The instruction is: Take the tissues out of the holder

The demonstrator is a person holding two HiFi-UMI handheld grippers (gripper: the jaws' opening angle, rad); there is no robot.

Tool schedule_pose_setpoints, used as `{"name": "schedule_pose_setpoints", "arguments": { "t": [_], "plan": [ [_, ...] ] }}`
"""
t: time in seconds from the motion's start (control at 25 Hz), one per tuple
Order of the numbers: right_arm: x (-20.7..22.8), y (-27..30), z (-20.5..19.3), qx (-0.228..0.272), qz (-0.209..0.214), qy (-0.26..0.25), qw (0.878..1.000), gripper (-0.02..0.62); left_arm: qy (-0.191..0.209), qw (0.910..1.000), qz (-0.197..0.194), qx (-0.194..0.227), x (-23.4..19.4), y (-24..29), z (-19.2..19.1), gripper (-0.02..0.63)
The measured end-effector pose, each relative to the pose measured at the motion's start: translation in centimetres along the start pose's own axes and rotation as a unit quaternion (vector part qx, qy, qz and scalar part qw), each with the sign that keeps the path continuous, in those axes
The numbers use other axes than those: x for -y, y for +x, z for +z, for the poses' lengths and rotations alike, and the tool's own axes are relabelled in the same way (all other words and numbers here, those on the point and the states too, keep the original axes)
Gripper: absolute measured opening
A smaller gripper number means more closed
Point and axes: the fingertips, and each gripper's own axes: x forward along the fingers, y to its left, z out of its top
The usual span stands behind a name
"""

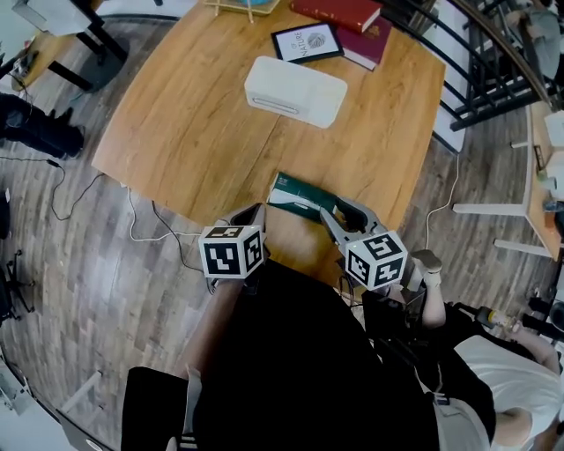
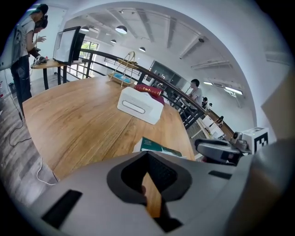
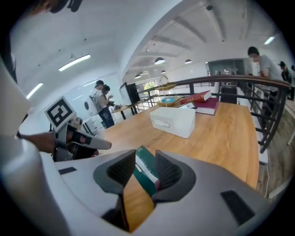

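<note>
Tissue pack (image 1: pixel 295 195), green, lies flat on the table (image 1: pixel 176 132) at the near edge, well apart from the white holder (image 1: pixel 293 91) further back mid-table. It looks already out of the holder, or never in it; can't confirm. Right gripper (image 3: pixel 145 156) is aimed along the pack, jaws partway apart with the pack's near end showing in the gap. No clear pinch: the pack still sits flat on the wood, so I read this as lined up for a grab, not yet holding. Left gripper (image 2: pixel 147 159) is just beside the pack's other end, jaw tips together, nothing between them, only a sliver of table showing behind. Probably parked there to steady or wait. The holder's slot faces up-front and is untouched by either gripper. Table is light wood, mostly bare. At the far end there are red books (image 1: pixel 352 22), a framed card (image 1: pixel 307 42) and a wire basket (image 1: pixel 242 7). Floor (image 1: pixel 88 264) is grey-brown planks with cables (image 1: pixel 132 220) trailing. A black railing (image 1: pixel 476 70) runs along the right. Open office room, ceiling lights, people standing at desks in the background.
</note>
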Motion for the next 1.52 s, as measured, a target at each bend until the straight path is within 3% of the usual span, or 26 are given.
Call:
{"name": "schedule_pose_setpoints", "arguments": {
  "t": [0.16,0.36,1.52],
  "plan": [
    [0.7,-1.5,-1.2,0.008,-0.045,0.015,0.999,0.067,0.008,0.9999,-0.008,0.004,1.3,0.0,-0.4,0.008],
    [-0.5,-2.1,-2.4,0.009,-0.037,0.023,0.999,0.015,0.012,0.9999,-0.012,0.004,2.3,0.1,-1.3,0.008],
    [-1.0,-2.0,-3.7,-0.028,-0.029,0.014,0.999,0.011,0.012,0.9998,-0.016,-0.004,3.2,0.6,-2.4,0.008]
  ]
}}
